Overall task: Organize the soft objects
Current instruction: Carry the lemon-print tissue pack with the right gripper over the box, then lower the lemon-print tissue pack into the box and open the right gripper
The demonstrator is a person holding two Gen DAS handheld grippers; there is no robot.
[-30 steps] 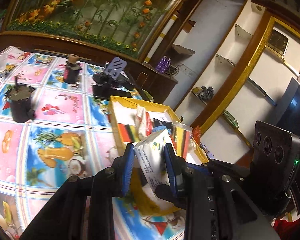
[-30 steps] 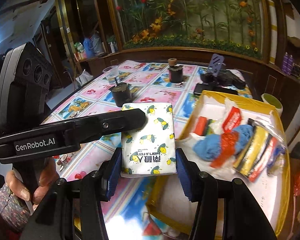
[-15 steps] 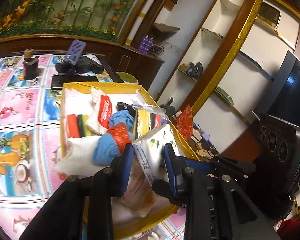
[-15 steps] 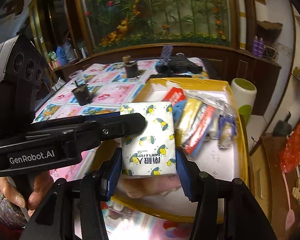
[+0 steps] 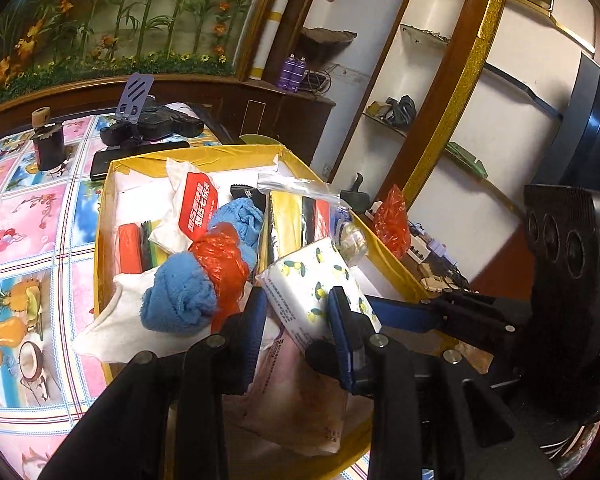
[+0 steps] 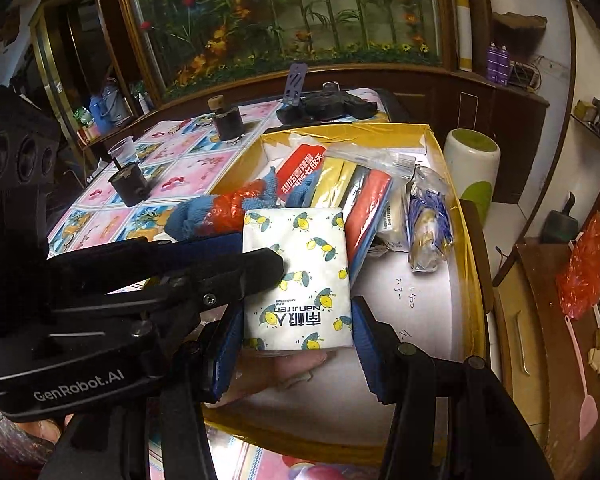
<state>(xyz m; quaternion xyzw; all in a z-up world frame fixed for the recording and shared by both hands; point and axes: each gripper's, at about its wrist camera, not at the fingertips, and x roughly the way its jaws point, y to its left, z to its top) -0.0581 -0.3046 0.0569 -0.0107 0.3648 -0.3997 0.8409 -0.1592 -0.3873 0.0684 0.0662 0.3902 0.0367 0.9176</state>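
Observation:
A white tissue pack with lemon prints [image 6: 296, 276] is held over the yellow box [image 6: 470, 248] by both grippers. My right gripper [image 6: 296, 340] is shut on its short sides. My left gripper [image 5: 300, 320] is shut on its flat faces, and its fingers [image 6: 220, 268] reach in from the left in the right wrist view. The pack also shows in the left wrist view [image 5: 312, 280]. In the box [image 5: 104, 200] lie blue cloths [image 5: 180, 300], a red bag [image 5: 220, 256], a white pack with a red label [image 5: 198, 208] and bagged sponges [image 6: 360, 188].
The box sits on a table with a fruit-print cloth [image 5: 28, 220]. Dark pots [image 6: 130, 182], a clear cup [image 6: 122, 148] and a black device [image 6: 328, 106] stand beyond it. A green-and-white stool [image 6: 472, 164] and a cabinet [image 6: 540, 320] are to the right of the table.
Both grippers carried the tissue pack from over the tablecloth rightward to above the yellow box. Their hold on it has not changed.

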